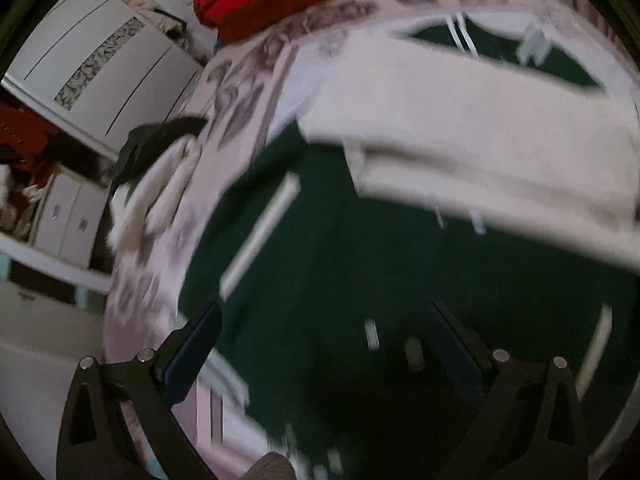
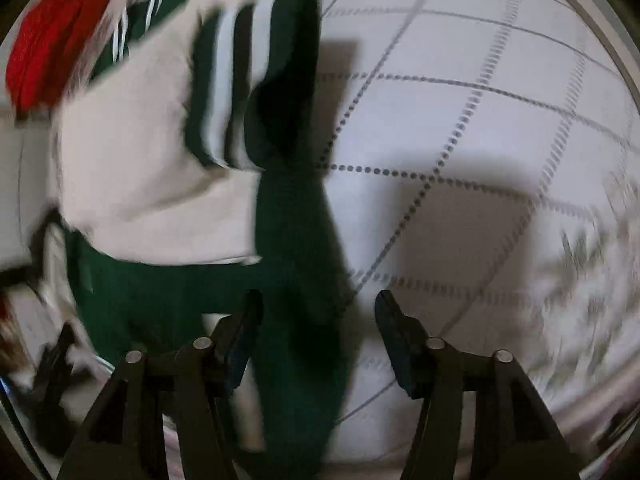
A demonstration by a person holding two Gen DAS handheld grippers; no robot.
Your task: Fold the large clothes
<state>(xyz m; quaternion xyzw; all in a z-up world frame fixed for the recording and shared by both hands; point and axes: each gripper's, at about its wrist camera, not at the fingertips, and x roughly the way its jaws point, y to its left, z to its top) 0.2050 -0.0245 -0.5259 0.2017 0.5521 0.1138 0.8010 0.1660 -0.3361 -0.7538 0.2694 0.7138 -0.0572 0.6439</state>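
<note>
Both your tongs, left [image 1: 320, 344] and right [image 2: 318, 320], gape empty over the green jacket [image 1: 360, 280] on the bed [image 2: 460, 120]. Its cream sleeve [image 1: 460, 120] lies crosswise. The right-side hem runs lengthwise between your right tongs.

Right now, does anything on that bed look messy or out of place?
Mostly no. The green and cream jacket lies half folded on the bed, one striped cuff turned over the cream part. A heap of clothes hangs off the bed's edge. The pictures are blurred.

The jacket [image 1: 400, 240], dark green with cream sleeves [image 1: 460, 120] and white-striped cuffs [image 2: 228, 92], lies spread on the bed [image 2: 460, 120], sleeves folded across its body.
</note>
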